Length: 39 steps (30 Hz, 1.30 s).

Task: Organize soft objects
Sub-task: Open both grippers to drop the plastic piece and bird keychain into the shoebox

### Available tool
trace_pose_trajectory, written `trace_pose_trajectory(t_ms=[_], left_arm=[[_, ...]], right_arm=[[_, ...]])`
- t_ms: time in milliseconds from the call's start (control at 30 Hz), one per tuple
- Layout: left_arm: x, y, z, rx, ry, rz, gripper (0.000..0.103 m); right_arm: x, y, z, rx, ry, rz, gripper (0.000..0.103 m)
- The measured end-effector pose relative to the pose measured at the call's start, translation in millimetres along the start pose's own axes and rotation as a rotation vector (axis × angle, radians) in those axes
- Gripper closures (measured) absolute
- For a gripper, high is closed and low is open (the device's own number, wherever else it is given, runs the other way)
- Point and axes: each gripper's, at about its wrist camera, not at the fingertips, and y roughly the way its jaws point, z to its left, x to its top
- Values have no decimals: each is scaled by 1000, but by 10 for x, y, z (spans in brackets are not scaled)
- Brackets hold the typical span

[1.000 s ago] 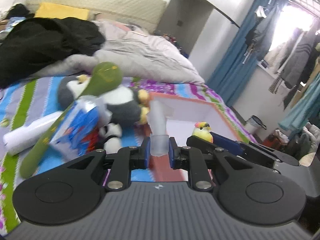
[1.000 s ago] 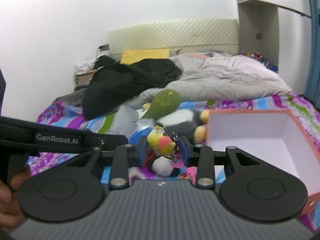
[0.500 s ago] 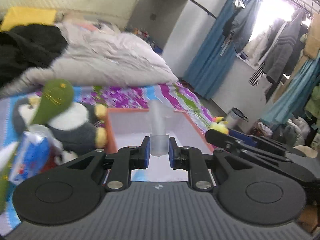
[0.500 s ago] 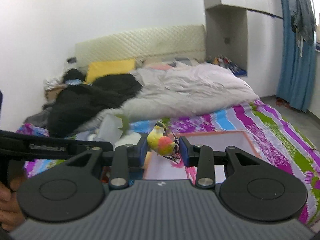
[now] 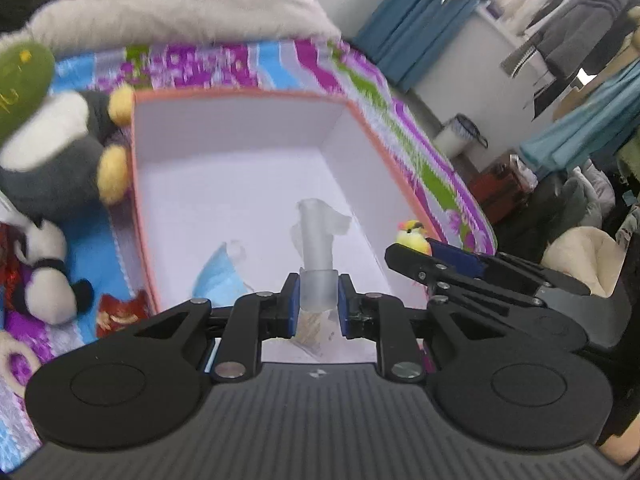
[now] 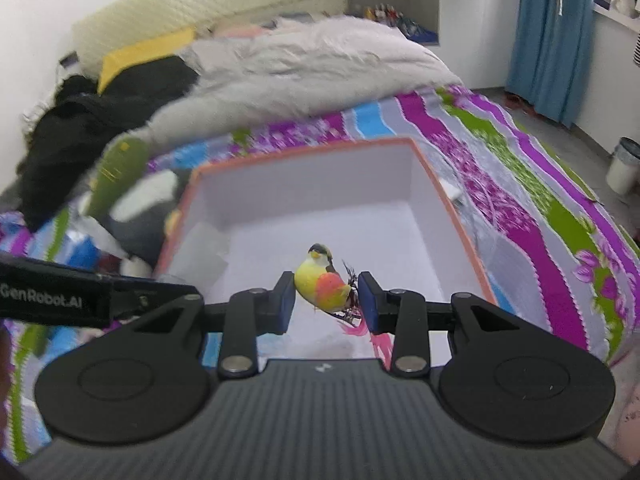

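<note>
Soft toys and wrappers lie scattered over the striped bedspread (image 6: 532,184), and the box (image 5: 240,98) that sits on it fills the middle of both my views, its orange rim around white walls. My left gripper (image 5: 318,300) is clamped on a frosted translucent tube (image 5: 318,248), which stands up from between the blue pads toward the centre of the frame, over the box's white floor. Low in the box, left of the tube, lies a light blue packet (image 5: 220,274) with a crumpled clear end. My right gripper (image 6: 326,298) is closed on a small bird toy (image 6: 322,280) (yellow breast, orange flank, dark cap), its pink tail feathers trailing down toward the lower right of the pads; it hangs over the near part of the box. In the left wrist view that same bird and the black fingers holding it show at the right middle, just above the box's right wall. A plush penguin (image 5: 56,152) with yellow feet leans against the box's left wall at the left edge of the frame, with a green plush piece (image 5: 22,76) above it in the upper left. Below the penguin lies a small black and white panda toy (image 5: 48,280). A rumpled pale duvet (image 6: 304,60) crosses the top of the right wrist view, a black garment (image 6: 100,116) heaped at its left.
</note>
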Motion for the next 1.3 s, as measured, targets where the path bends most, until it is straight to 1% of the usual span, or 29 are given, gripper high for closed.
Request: trace_pose_trajectory(t_ms=[100, 167, 233, 300, 333, 367, 500, 567, 700, 967, 1133, 1300], left_arm=[[5, 156, 65, 1, -27, 31, 81], [-29, 204, 79, 11, -26, 40, 81], [-55, 229, 76, 15, -2, 43, 80], [-85, 223, 38, 18, 37, 34, 75], [-104, 214, 37, 23, 38, 31, 74], [-110, 210, 44, 25, 35, 31, 70], [-120, 82, 40, 28, 33, -2, 54], [-110, -3, 39, 25, 33, -14, 49], [-98, -225, -38, 57, 73, -64, 49], [-58, -762, -139, 96, 161, -180, 49], [-91, -1105, -82, 98, 155, -235, 49], [-216, -1378, 10, 104, 141, -281, 49]], right_arm=[[-119, 97, -114, -6, 16, 45, 65], [-177, 149, -170, -15, 21, 60, 64], [-235, 180, -219, -12, 34, 71, 63], [-265, 199, -248, -3, 49, 77, 61], [-280, 199, -254, 0, 54, 76, 56], [-291, 185, -258, 3, 59, 73, 50], [-299, 80, -214, 13, 56, 38, 48], [-289, 23, -183, 13, 49, 21, 46], [-248, -112, -140, 11, 49, -25, 45], [-73, -445, 3, 46, 43, -130, 45], [23, -650, 163, 68, 29, -198, 45], [34, -844, 384, 89, -17, -252, 45]])
